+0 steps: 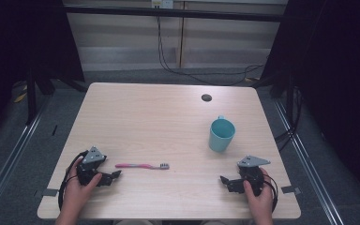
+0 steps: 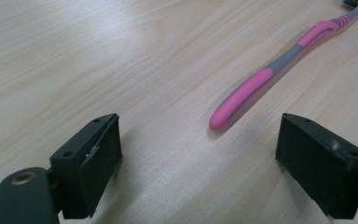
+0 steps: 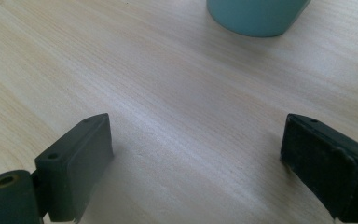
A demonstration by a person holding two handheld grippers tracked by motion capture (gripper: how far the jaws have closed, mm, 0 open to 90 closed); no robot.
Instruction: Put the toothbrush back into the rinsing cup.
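A pink and grey toothbrush (image 1: 142, 165) lies flat on the pale wooden table (image 1: 159, 122), bristles toward the right. My left gripper (image 1: 114, 176) rests on the table just left of its handle end, open and empty. Seen from that gripper, the toothbrush (image 2: 270, 74) stretches away ahead, its handle tip a little beyond the gap between the jaws of the left gripper (image 2: 200, 161). A teal mug (image 1: 221, 134) stands upright at the right. My right gripper (image 1: 226, 181) sits near the front edge, below the mug, open and empty. From its camera, the mug's base (image 3: 256, 16) stands well beyond the right gripper (image 3: 196, 163).
A small dark round hole (image 1: 206, 97) sits near the table's far edge. Cables hang down the wall behind the table. Dark curtains flank both sides, and metal floor rails run along each side of the table.
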